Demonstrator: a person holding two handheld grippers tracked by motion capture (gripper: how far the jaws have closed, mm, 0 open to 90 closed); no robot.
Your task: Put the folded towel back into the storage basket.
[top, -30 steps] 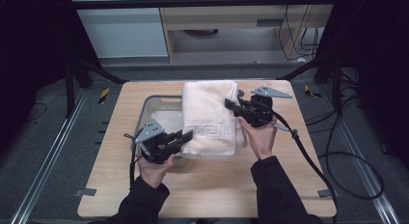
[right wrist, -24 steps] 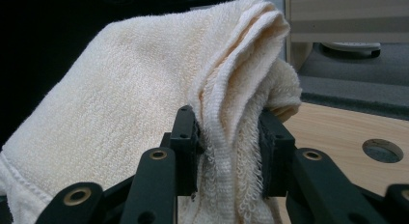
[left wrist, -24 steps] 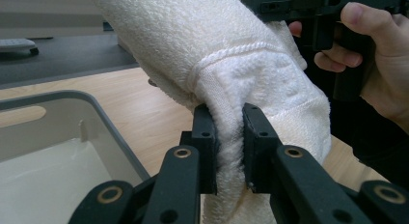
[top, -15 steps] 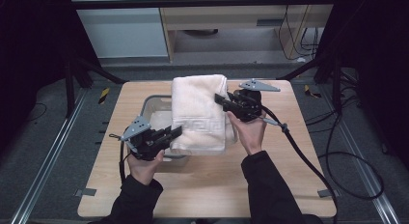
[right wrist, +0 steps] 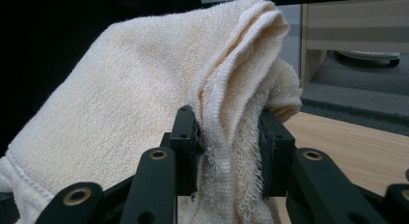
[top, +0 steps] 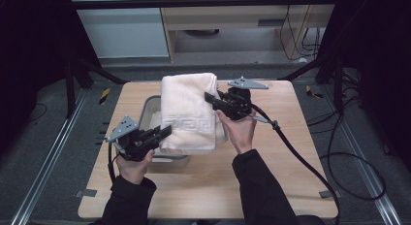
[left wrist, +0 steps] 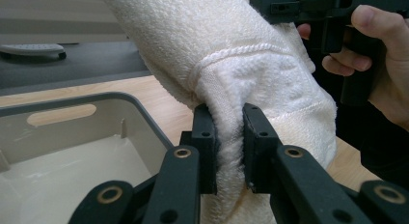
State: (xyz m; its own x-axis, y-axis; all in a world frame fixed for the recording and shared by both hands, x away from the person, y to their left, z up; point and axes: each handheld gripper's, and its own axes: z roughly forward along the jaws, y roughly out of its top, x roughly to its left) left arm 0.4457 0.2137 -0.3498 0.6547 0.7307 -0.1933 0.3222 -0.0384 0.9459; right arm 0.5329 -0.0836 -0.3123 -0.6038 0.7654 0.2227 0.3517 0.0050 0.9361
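Both tools pinch the cream towel, which hides most of the bin.

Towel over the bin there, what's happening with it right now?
A person holds a folded cream towel above an open grey bin on the wooden table, using a pair of tongs in each hand. The left tongs pinch the near patterned end of the towel; the left gripper view shows the cloth clamped between their jaws. The right tongs grip the towel's layered edge farther back. The bin's inside looks empty in the left gripper view.
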